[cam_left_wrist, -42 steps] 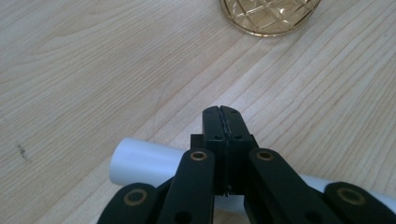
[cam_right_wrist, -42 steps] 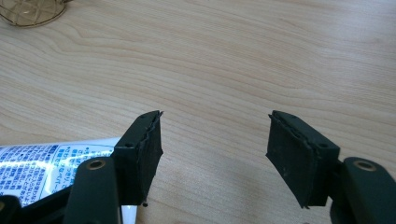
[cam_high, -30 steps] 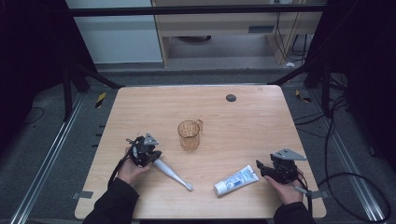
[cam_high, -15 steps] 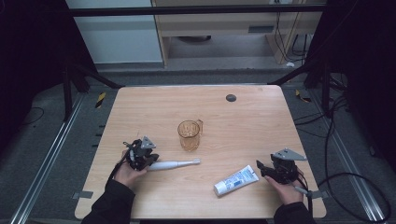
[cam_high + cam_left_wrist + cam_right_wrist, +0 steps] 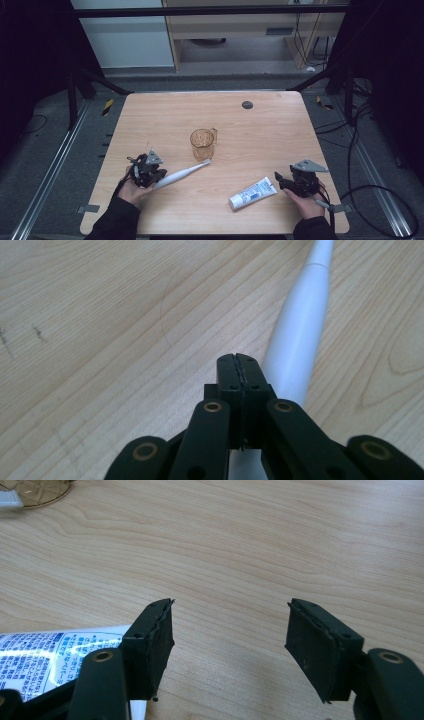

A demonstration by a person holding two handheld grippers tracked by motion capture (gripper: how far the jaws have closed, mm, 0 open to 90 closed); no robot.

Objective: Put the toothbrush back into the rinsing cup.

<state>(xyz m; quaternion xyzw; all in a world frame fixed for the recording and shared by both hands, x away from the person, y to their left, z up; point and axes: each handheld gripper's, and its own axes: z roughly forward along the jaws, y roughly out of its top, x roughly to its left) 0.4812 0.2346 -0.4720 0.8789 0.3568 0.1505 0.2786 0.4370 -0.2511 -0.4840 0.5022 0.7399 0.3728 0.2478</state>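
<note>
Each gripper is a black linkage mechanism. The left gripper and the right gripper each carry a grey three-cornered plate on top, and thin black cables trail from them. Up close, the flat black link arms pivot on brass-coloured rivets, and the blocky jaw tips show small screw holes and worn, ragged pad edges. The person wears dark long sleeves.

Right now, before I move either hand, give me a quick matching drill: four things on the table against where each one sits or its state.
Things:
1. toothbrush
2. toothpaste tube
3. amber cup
4. right gripper

States:
a. upright, mid-table
b. open, nothing between its jaws
c. lying beside the left gripper, head at the cup's base
d. lying flat, just left of the right gripper

Pairs: 1-c, 2-d, 3-a, 4-b
</note>
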